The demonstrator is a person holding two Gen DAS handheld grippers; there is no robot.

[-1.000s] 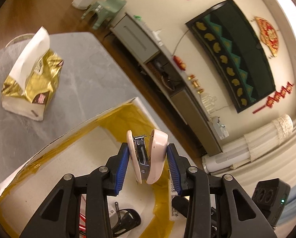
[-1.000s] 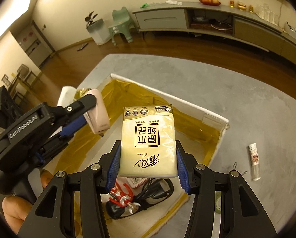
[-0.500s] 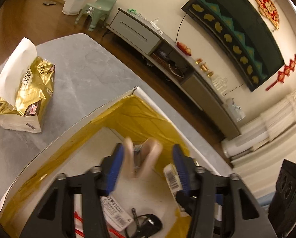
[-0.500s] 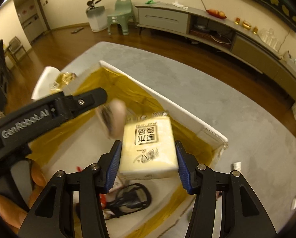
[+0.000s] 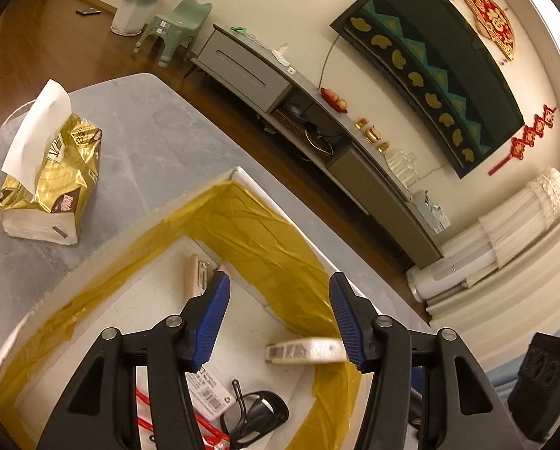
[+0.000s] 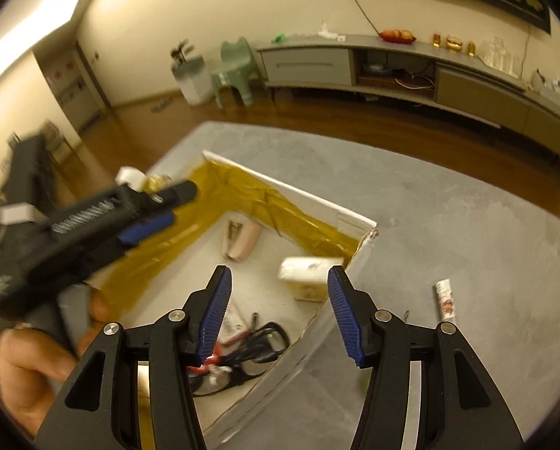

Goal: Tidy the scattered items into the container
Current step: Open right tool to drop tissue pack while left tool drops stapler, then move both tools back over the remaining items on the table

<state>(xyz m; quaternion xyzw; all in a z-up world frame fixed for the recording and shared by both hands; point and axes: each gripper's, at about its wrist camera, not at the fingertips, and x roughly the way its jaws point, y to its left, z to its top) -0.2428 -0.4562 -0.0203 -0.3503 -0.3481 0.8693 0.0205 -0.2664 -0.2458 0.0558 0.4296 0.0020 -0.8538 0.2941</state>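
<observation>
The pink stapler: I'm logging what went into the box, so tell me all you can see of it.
The pink stapler is pale pink plastic with a metal staple channel showing along one side. It lies loose on the white floor of the box, near the yellow-taped far wall, apart from the tissue pack. Neither gripper touches it.

Stapler [image 6: 239,240] and tissue pack [image 6: 307,270] inside box [image 6: 355,220].

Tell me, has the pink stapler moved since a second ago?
Yes. The pink stapler has left the left hand-held gripper and dropped down into the yellow-taped white box, lying on its floor.
</observation>
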